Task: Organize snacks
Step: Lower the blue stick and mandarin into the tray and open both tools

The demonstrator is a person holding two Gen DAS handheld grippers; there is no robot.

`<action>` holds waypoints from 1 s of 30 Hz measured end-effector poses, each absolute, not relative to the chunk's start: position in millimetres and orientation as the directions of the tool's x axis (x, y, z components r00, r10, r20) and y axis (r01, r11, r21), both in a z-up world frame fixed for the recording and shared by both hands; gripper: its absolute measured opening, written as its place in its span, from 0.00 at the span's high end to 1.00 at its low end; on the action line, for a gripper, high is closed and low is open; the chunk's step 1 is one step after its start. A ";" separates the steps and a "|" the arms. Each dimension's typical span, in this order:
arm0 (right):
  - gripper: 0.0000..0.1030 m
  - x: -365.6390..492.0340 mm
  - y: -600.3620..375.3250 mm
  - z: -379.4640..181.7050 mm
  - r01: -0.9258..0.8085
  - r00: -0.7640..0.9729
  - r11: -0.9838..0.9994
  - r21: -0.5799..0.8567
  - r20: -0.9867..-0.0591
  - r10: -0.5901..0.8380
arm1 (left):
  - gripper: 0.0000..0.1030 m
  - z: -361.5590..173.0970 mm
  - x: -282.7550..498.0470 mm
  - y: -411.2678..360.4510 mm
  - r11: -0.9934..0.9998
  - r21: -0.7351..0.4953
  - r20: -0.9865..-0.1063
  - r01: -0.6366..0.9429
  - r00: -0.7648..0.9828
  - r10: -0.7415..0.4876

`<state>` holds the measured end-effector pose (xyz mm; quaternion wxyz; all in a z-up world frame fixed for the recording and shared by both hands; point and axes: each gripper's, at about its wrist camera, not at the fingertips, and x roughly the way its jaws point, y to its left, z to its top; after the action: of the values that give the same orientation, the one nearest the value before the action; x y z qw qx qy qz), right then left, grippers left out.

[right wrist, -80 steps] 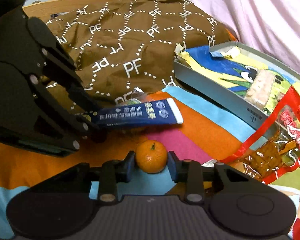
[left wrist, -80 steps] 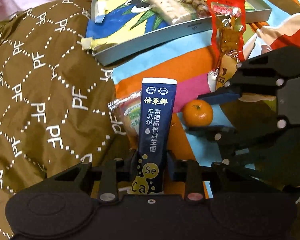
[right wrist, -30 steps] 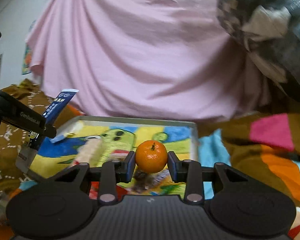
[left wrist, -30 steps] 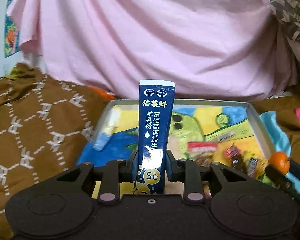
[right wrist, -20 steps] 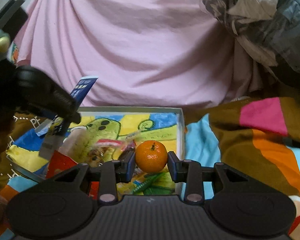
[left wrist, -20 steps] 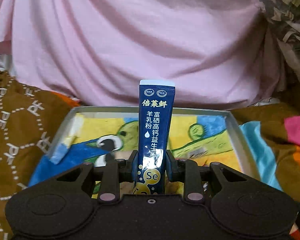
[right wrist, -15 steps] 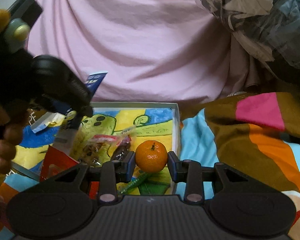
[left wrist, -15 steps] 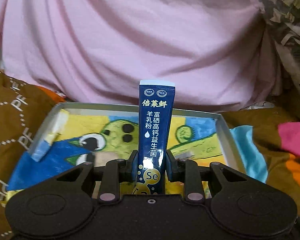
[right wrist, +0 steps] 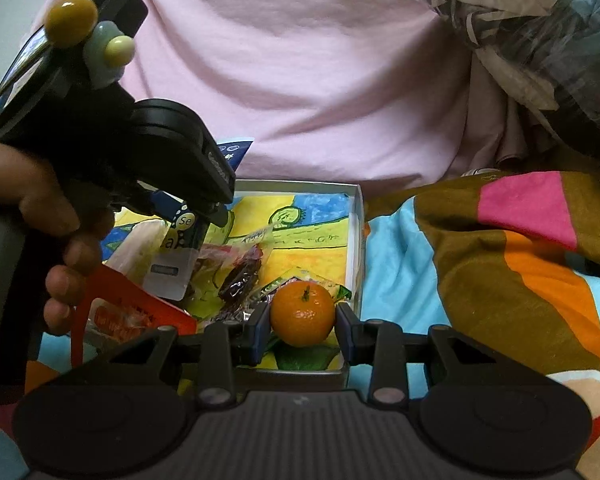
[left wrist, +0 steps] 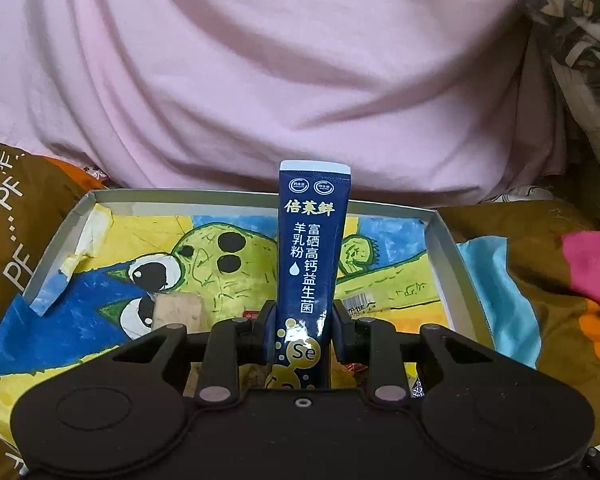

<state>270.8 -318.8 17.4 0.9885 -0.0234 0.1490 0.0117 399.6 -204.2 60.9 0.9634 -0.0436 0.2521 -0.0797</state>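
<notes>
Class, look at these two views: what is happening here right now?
A person is sorting snacks into a shallow tray lined with a cartoon drawing. The left gripper is clamped on a dark blue powder sachet, held upright over the tray. The right gripper is clamped on a small mandarin, held over the tray's near right corner. Several wrapped snacks already lie in the tray. Neither item has been released yet.

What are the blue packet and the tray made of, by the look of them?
Blue packet: probably glossy plastic or foil film; it shows glare near the left claw. Tray: thin grey walls with folded corners, likely cardboard or sheet metal, with a painted paper picture in its floor.
</notes>
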 end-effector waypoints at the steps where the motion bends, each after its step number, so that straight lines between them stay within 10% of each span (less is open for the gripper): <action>1: 0.62 270.5 -318.7 17.3 -0.029 0.956 0.999 -0.044 -0.294 0.015 | 0.71 60.2 400.0 -204.9 0.983 -0.126 -0.482 0.134 0.858 -0.178; 12: 0.55 271.7 -318.7 16.6 -0.030 0.957 0.998 -0.049 -0.289 0.015 | 0.52 57.2 400.1 -207.9 0.979 -0.149 -0.504 0.136 0.842 -0.193; 21: 0.27 259.9 -317.6 26.1 -0.015 0.977 0.997 -0.073 -0.213 -0.001 | 0.16 75.7 373.7 -194.7 0.985 -0.135 -0.457 0.110 0.875 -0.160; 30: 0.05 234.5 -307.0 41.2 -0.003 0.995 0.995 -0.102 -0.096 -0.007 | 0.01 103.2 327.3 -159.9 0.988 -0.150 -0.398 0.047 0.912 -0.104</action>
<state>234.5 -307.0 41.2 0.9975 -0.0512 0.0484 -0.0009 327.3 -159.9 103.2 0.9752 -0.0689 0.2067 -0.0388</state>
